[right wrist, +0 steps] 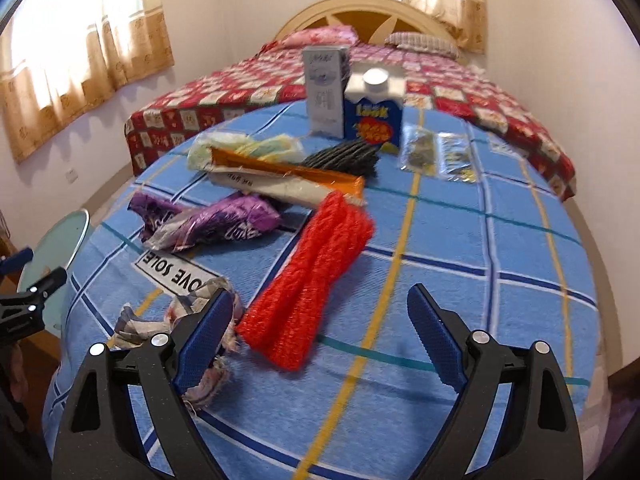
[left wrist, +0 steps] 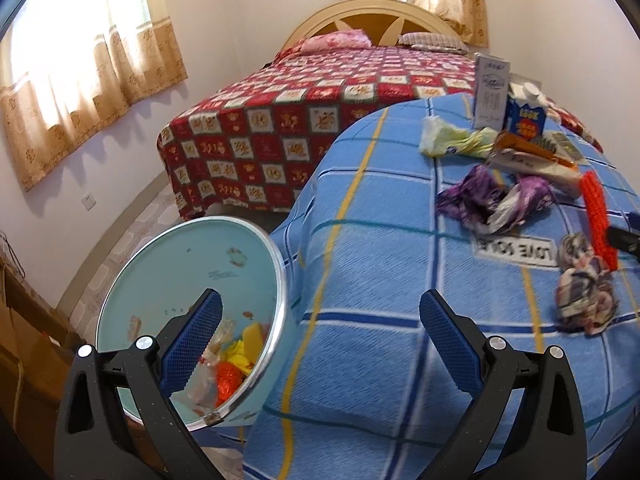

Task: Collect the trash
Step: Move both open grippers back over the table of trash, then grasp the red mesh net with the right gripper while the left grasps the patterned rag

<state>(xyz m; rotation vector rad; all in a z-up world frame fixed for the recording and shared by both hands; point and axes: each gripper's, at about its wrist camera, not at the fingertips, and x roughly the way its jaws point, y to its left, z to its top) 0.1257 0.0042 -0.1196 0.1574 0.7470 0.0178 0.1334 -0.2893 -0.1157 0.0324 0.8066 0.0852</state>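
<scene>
Crumpled paper scrap (right wrist: 176, 328) lies just beside the red mesh sleeve (right wrist: 316, 280) on the blue-checked bench (right wrist: 480, 300); both grippers' jaws gape wide, left gripper (left wrist: 320, 332) partly over the bin (left wrist: 176, 280), right gripper (right wrist: 320, 332) empty

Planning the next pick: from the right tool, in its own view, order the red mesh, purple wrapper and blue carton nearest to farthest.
From the right tool:
1. Red mesh, just ahead, centre.
2. Purple wrapper, farther, left.
3. Blue carton, far back, standing upright.
</scene>
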